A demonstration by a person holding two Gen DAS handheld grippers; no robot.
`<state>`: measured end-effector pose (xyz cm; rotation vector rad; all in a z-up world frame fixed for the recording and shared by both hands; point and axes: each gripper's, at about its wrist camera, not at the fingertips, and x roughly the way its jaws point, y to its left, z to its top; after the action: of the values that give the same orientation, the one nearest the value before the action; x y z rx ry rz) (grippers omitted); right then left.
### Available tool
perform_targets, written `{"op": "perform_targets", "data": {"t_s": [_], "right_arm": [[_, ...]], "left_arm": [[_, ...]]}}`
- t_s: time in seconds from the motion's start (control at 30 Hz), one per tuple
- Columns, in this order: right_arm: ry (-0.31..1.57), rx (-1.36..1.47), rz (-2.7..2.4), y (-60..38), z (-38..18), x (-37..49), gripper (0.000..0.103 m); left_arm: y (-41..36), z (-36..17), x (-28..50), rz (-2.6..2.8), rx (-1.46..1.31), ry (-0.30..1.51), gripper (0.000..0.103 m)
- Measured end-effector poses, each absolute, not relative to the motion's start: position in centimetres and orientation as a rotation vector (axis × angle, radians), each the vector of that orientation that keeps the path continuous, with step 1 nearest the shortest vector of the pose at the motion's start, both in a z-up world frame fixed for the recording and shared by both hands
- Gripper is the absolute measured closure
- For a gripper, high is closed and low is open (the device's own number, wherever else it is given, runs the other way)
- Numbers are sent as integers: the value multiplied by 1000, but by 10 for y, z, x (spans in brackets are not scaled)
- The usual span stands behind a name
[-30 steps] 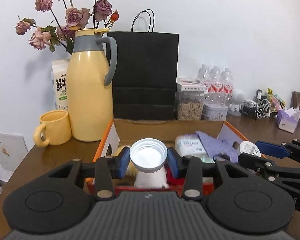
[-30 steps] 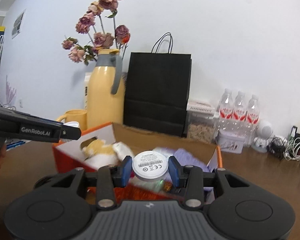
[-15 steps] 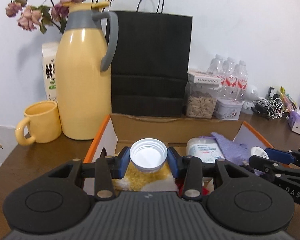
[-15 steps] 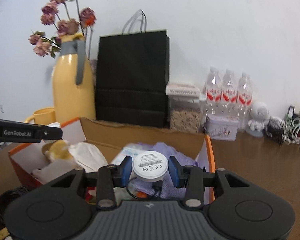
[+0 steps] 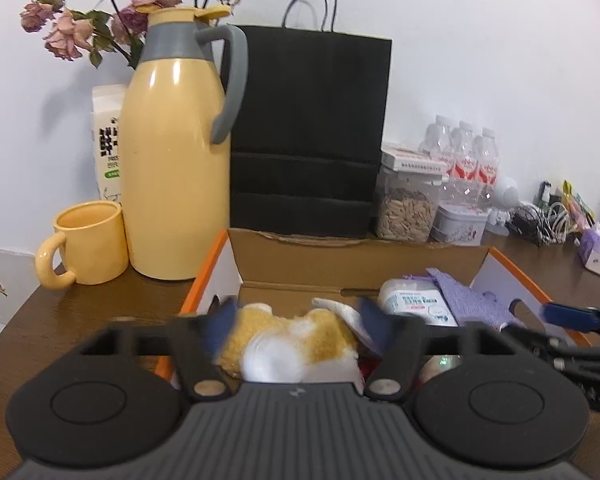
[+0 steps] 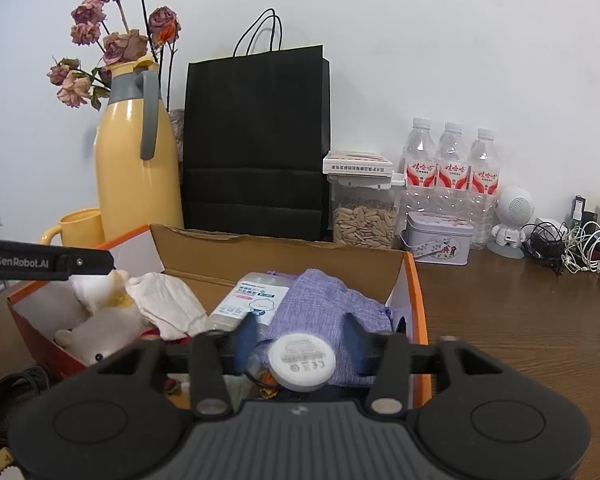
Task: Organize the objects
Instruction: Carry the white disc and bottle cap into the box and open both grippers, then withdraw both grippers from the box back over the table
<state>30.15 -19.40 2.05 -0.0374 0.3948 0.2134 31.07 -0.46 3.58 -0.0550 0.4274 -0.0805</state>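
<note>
An open orange cardboard box [image 5: 352, 258] [image 6: 414, 292] holds a yellow-and-white plush toy [image 5: 300, 336] [image 6: 104, 312], a wipes pack [image 5: 416, 304] [image 6: 256, 300] and a purple cloth pouch [image 6: 328, 304]. My left gripper [image 5: 296, 320] is open over the plush toy; a blurred white bottle [image 5: 274, 360] lies below it. My right gripper [image 6: 300, 336] is open over the pouch; a white round device [image 6: 303, 362] sits loose between and below its fingers.
Behind the box stand a yellow thermos jug [image 5: 176, 148], a yellow mug [image 5: 88, 244], a black paper bag [image 5: 308, 136], a seed jar [image 6: 364, 220], a tin [image 6: 438, 242], water bottles [image 6: 452, 176] and tangled cables [image 6: 568, 240]. A black cable coil [image 6: 8, 392] lies at the box's left.
Both grippers opened. The white bottle dropped from the left fingers onto the plush toy, and the round device dropped from the right fingers toward the pouch.
</note>
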Motion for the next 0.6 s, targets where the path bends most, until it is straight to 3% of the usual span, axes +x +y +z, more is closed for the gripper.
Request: {"op": "perform_targets", "data": {"t_s": [0.03, 0.1, 0.6], "right_arm": [[385, -32, 210, -195, 21, 300, 13], [365, -26, 209, -196, 22, 297, 4], [349, -30, 217, -195, 27, 287, 2]], "left_arm": [[-5, 37, 309, -66, -55, 414, 0], [-6, 37, 308, -47, -48, 402, 0], [-9, 42, 302, -62, -45, 399, 0]]}}
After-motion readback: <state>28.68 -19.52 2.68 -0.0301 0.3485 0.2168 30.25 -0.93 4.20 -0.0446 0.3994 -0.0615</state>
